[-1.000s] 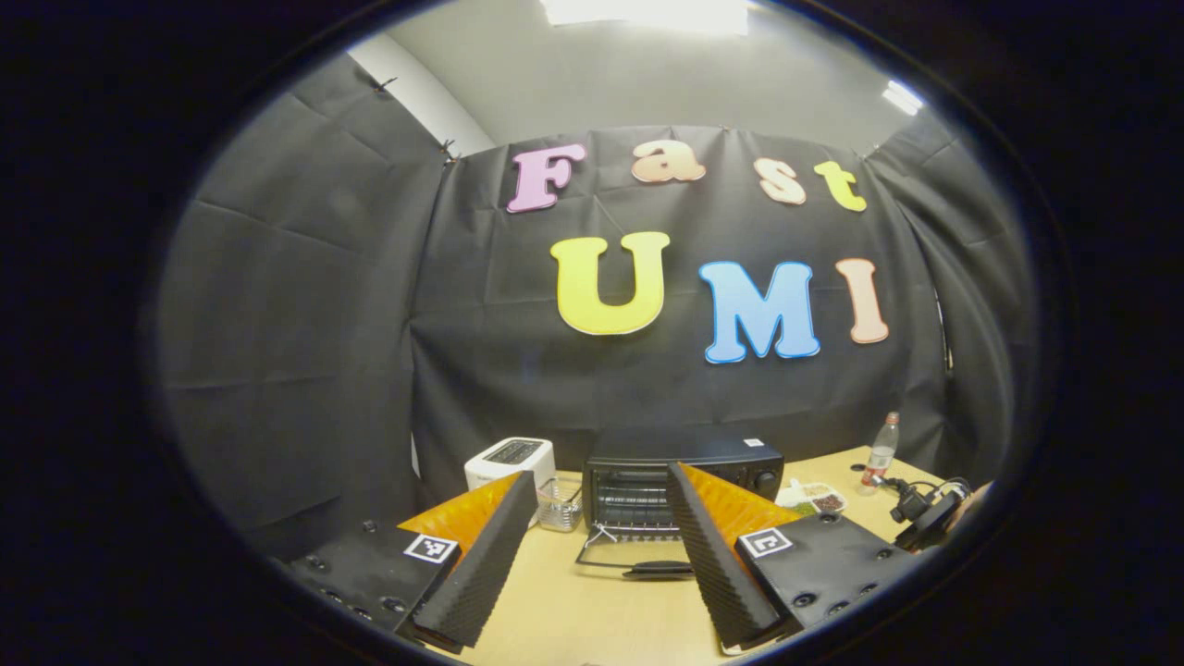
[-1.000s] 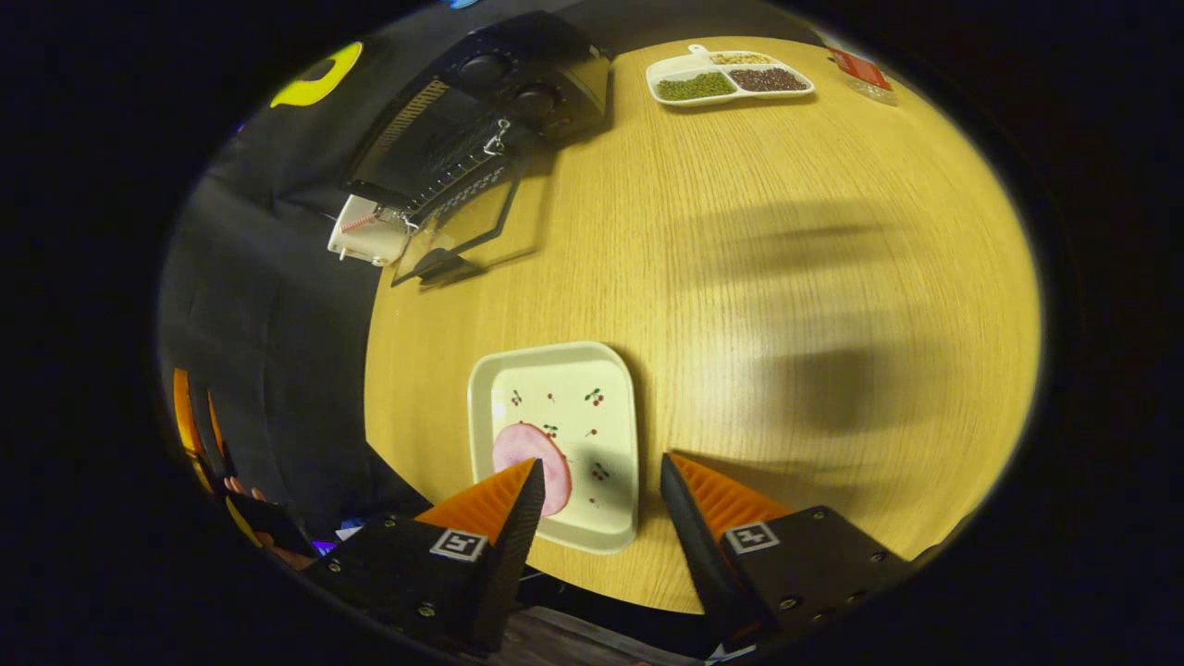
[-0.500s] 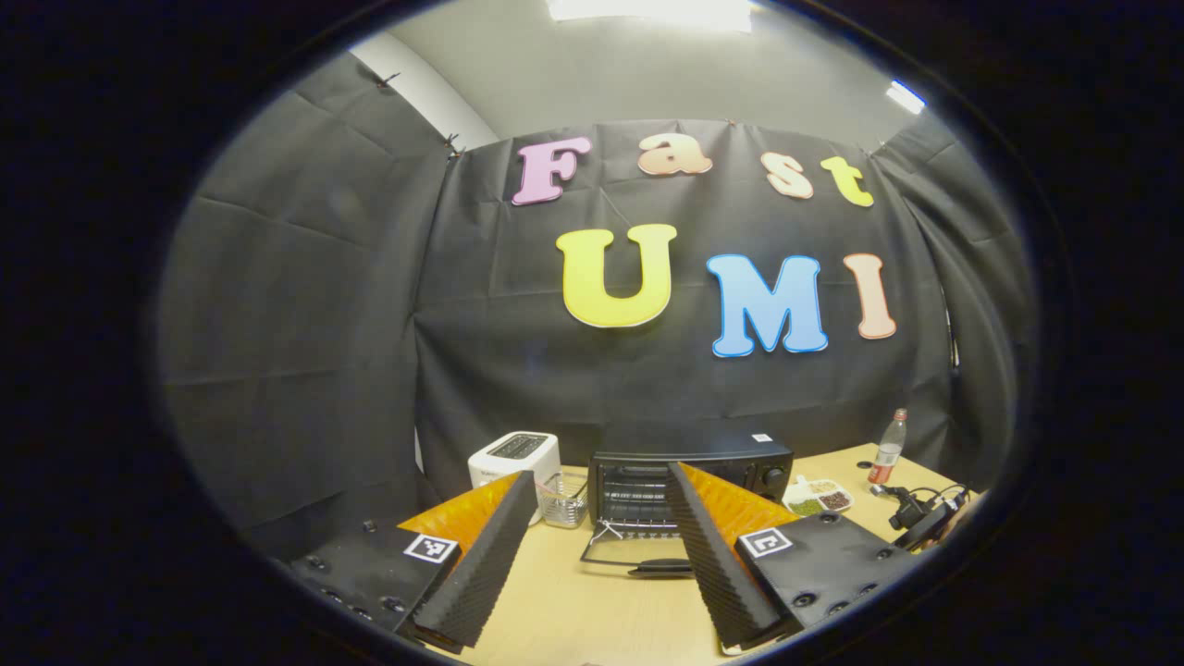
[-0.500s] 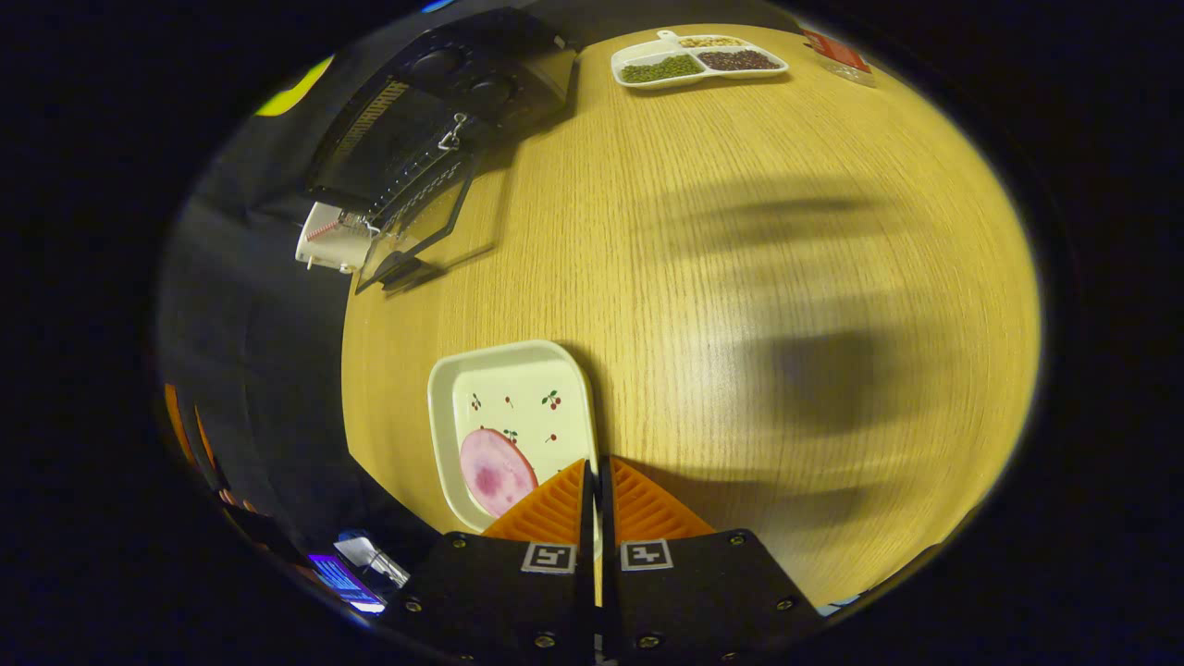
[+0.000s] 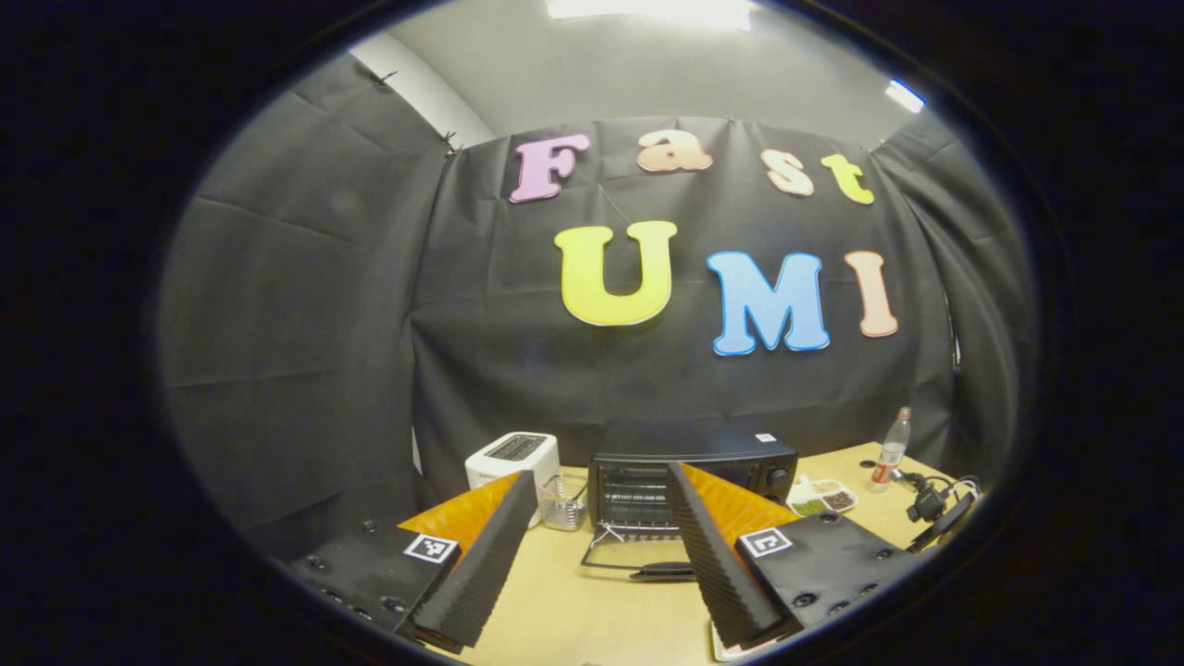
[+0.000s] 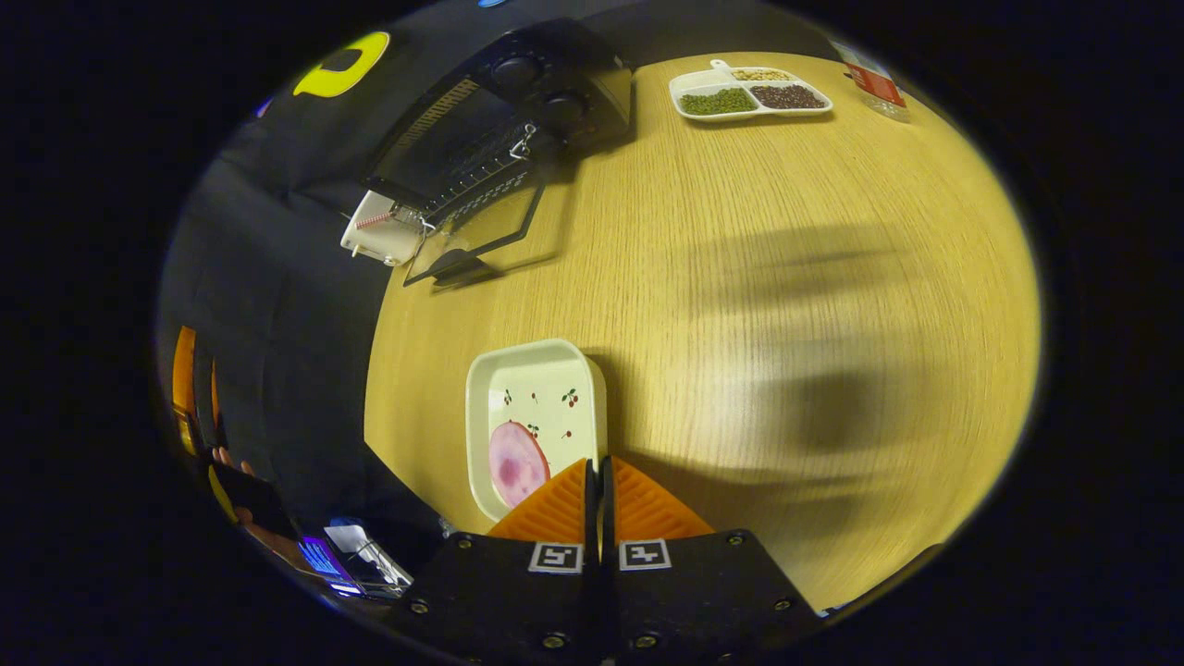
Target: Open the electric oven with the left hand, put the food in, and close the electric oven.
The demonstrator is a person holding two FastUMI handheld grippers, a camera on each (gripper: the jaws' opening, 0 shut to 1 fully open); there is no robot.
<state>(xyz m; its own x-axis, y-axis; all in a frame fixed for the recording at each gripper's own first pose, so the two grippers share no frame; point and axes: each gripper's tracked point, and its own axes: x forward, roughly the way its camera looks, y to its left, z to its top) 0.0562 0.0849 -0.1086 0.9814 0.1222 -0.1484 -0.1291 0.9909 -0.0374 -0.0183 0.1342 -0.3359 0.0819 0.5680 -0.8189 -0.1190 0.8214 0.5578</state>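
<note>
1. The left gripper [image 5: 601,518] is hovering above the table [image 5: 592,610] near its front edge, its fingers spread wide with nothing between them, and it is pointing at the oven [image 5: 689,467].
2. The oven is sitting at the table's back edge with its door [image 5: 634,560] lying open and flat toward the front; in the right gripper view the oven [image 6: 504,120] is appearing at the far left corner, door [image 6: 476,236] down.
3. The right gripper [image 6: 598,481] is closing its fingers on the right rim of the plate [image 6: 536,407], which is sitting near the front-left edge of the table [image 6: 740,277].
4. A pink slice [image 6: 516,462] is lying on the plate's near half, just beside the gripper.
5. A toaster [image 5: 511,458] and a wire basket [image 5: 561,499] are standing left of the oven; a divided dish [image 5: 819,497] and a bottle [image 5: 890,449] are standing to its right along the back edge.
</note>
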